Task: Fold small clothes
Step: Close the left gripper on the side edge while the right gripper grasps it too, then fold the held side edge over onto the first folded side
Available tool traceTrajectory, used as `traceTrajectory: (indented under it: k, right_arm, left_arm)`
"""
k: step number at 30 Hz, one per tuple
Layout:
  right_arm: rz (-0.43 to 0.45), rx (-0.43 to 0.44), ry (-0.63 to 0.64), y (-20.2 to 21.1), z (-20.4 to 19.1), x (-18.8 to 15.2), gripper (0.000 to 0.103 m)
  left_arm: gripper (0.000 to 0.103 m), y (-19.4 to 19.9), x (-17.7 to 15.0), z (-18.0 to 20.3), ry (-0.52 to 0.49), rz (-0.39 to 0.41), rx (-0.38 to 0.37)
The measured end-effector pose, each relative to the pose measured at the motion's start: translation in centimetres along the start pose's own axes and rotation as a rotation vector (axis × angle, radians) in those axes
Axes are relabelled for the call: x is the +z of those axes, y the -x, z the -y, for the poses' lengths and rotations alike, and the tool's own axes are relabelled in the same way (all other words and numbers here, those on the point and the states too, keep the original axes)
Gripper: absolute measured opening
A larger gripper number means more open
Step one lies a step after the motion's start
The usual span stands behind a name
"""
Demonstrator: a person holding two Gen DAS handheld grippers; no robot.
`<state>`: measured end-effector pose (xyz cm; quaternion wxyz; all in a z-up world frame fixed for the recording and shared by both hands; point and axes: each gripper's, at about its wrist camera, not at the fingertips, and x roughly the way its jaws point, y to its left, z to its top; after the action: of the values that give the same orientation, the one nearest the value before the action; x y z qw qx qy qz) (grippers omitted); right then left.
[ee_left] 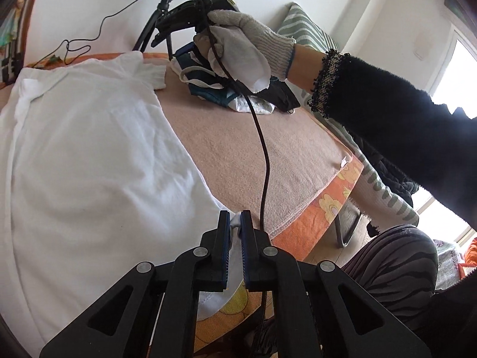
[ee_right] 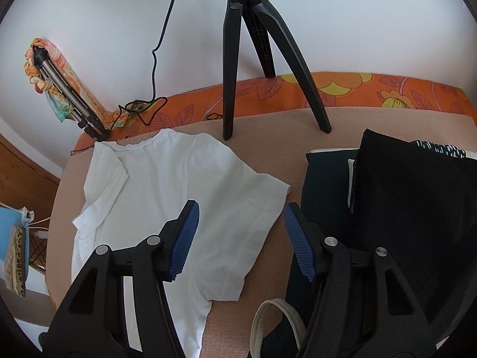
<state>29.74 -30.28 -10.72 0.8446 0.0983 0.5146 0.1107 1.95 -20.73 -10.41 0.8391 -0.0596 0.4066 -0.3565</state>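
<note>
- Left gripper [ee_left: 235, 219] sits right up front in the left wrist view, at 6 o'clock, jaws pinched nearly together on the hem corner of the white t-shirt [ee_left: 89, 149].
- That shirt is spread flat over the pinkish blanket [ee_left: 253, 149], filling everything from 7 to 11 o'clock.
- Up at 1 o'clock a gloved hand [ee_left: 247, 44] holds the other gripper above a pile of dark clothes [ee_left: 238, 92]; a black cable [ee_left: 262, 155] hangs down from it toward 6.
- Black fuzzy sleeve [ee_left: 387, 125] comes in from 3 o'clock.
- Right wrist view now: right gripper [ee_right: 241, 208] at 6 o'clock, jaws standing fairly wide with nothing clamped, hovering over the shirt's sleeve.
- White t-shirt [ee_right: 179, 185] lies from the centre out to 9 o'clock, collar toward 11.
- Black garment [ee_right: 417, 208] is piled at 3 o'clock, just beside the shirt's sleeve edge.
- Black tripod [ee_right: 253, 44] stands on the blanket [ee_right: 342, 125] at 12, orange flowery border [ee_right: 357, 89] behind it.
</note>
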Motion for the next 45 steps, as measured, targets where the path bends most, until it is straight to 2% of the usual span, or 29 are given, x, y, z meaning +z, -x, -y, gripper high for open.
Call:
traceTrajectory:
  k: [4,8,15,19,21,23,24,30,34,38,45]
  right_arm:
    - [-0.026,-0.059,-0.035,-2.6,0.5,1.3,0.063]
    - [-0.071,-0.174,-0.023,-4.9,0.6,1.8,0.063]
    - [-0.101,-0.242,0.061,-6.8,-0.5,1.2,0.063]
    - [-0.083,-0.251,0.098,-7.0,-1.2,0.9,0.045]
    - [-0.078,-0.254,0.082,-6.9,-1.0,1.1,0.024]
    - [-0.084,-0.211,0.046,-6.7,-0.4,1.3,0.010]
    - [-0.081,-0.193,0.029,-6.5,-0.2,1.4,0.007]
    - [-0.036,-0.124,-0.020,-4.3,0.0,2.1,0.005]
    - [-0.009,-0.120,-0.029,-2.4,-1.2,2.9,0.005]
    - [0.013,-0.131,-0.001,-0.6,-3.4,3.6,0.005]
    - [0.033,-0.182,0.087,-0.4,-9.5,4.6,0.005]
  left_arm:
    - [0.006,0.4,-0.1,-0.6,0.028,0.009,-0.004]
    - [0.005,0.5,-0.4,-0.8,0.043,0.011,-0.006]
    - [0.005,0.6,-0.9,-0.9,0.068,0.013,-0.012]
    - [0.005,0.9,-0.8,-1.1,0.083,0.027,-0.018]
    - [0.005,1.2,-0.8,-1.1,0.082,0.036,-0.017]
    - [0.005,1.3,-0.7,-1.1,0.082,0.042,-0.018]
    - [0.005,1.5,-0.8,-1.1,0.083,0.047,-0.018]
    - [0.005,2.7,-1.1,-1.9,0.118,0.086,-0.010]
    - [0.005,3.6,-1.4,-2.6,0.144,0.113,-0.001]
    - [0.005,4.8,-1.9,-3.5,0.176,0.143,0.009]
    - [0.005,6.8,-3.0,-5.3,0.233,0.185,0.027]
